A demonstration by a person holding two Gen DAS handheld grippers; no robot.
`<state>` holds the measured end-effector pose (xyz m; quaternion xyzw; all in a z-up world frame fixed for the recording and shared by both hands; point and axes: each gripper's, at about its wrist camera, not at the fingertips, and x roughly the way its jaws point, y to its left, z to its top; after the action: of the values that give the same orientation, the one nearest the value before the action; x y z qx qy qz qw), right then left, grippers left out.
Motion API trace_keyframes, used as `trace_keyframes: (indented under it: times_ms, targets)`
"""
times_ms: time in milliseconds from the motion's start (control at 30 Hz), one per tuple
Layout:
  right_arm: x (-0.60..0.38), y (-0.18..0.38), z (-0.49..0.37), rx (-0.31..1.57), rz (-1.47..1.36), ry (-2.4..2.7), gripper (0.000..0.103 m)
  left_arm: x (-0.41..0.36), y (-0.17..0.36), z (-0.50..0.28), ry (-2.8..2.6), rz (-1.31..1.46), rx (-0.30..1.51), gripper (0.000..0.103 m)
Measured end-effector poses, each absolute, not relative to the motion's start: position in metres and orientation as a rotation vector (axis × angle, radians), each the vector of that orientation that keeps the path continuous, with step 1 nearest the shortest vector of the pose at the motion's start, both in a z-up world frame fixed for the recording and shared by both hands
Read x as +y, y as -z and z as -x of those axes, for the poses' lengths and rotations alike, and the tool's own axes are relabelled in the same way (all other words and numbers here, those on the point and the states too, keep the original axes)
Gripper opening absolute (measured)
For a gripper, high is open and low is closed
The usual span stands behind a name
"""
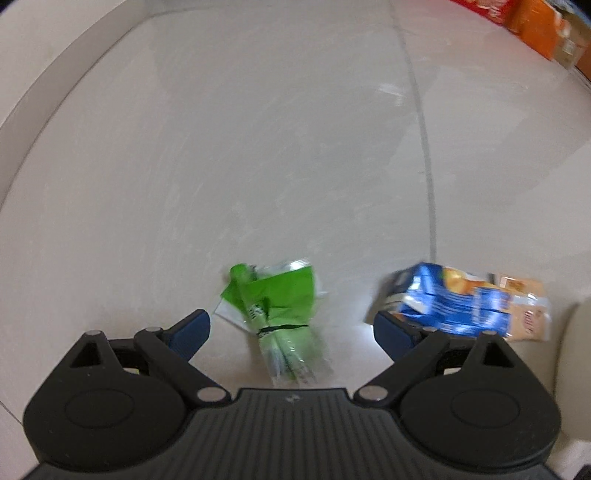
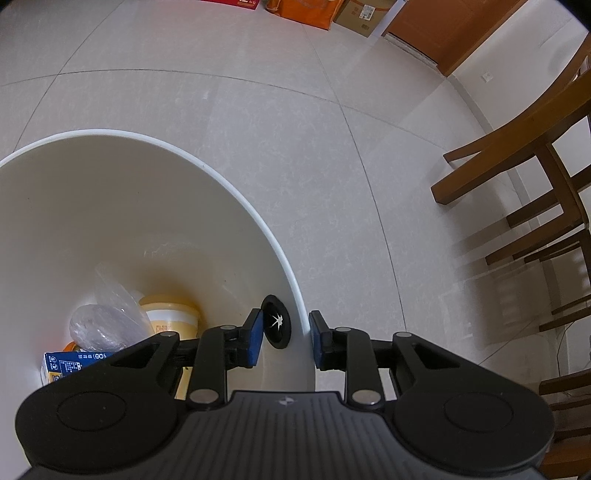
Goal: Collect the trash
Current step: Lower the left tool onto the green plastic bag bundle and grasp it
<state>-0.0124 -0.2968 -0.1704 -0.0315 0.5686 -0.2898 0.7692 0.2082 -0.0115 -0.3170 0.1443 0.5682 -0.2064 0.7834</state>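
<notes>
The green wrapper lies crumpled on the floor, blurred in my left view, with a dark band across its middle. My left tool hangs over it spread wide, one blue pad on either side of the wrapper and neither touching it, so nothing is gripped there. Just beside the right pad lies a blue carton with an orange picture on it, and a tan packet lies against the carton's far side. A grout line runs up the pale tiles past the carton.

My right tool straddles the white rim of the bin: the left pad is inside, the right pad outside. I cannot tell whether the pads actually press on the wall. A black round lid with a star-shaped slit sits against the inner wall beside the left pad. Down in the bin lie a yellow tub, a clear plastic bag and a blue box. Outside the bin, wooden chairs stand to the right on the tiles, and an orange bag and cardboard boxes are along the far wall.
</notes>
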Motion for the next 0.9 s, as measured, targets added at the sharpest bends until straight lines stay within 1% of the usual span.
trace_keyframes:
  times_ms: [67, 133, 200, 333, 400, 733, 800, 900]
  targets:
    - [-0.296, 0.17, 0.012, 1.235, 0.07, 0.628, 0.031, -0.009, 0.326, -0.214, 0.421, -0.3, 1.236, 0.093]
    - [-0.295, 0.17, 0.012, 1.235, 0.073, 0.626, 0.031, -0.007, 0.333, -0.218, 0.395, -0.29, 1.238, 0.09]
    - [-0.295, 0.17, 0.013, 1.233, 0.072, 0.627, 0.031, -0.01, 0.339, -0.22, 0.384, -0.272, 1.25, 0.082]
    - [-0.295, 0.17, 0.014, 1.228, 0.066, 0.63, 0.031, -0.011, 0.347, -0.221, 0.384, -0.249, 1.27, 0.073]
    - [-0.295, 0.17, 0.013, 1.228, 0.064, 0.63, 0.031, -0.012, 0.349, -0.22, 0.383, -0.249, 1.264, 0.066]
    - [-0.295, 0.168, 0.013, 1.231, 0.071, 0.629, 0.031, -0.014, 0.349, -0.214, 0.384, -0.272, 1.235, 0.058]
    - [-0.295, 0.169, 0.013, 1.232, 0.072, 0.63, 0.031, -0.005, 0.35, -0.209, 0.393, -0.276, 1.234, 0.051]
    - [-0.295, 0.168, 0.013, 1.232, 0.072, 0.629, 0.031, -0.004, 0.345, -0.208, 0.409, -0.28, 1.229, 0.044]
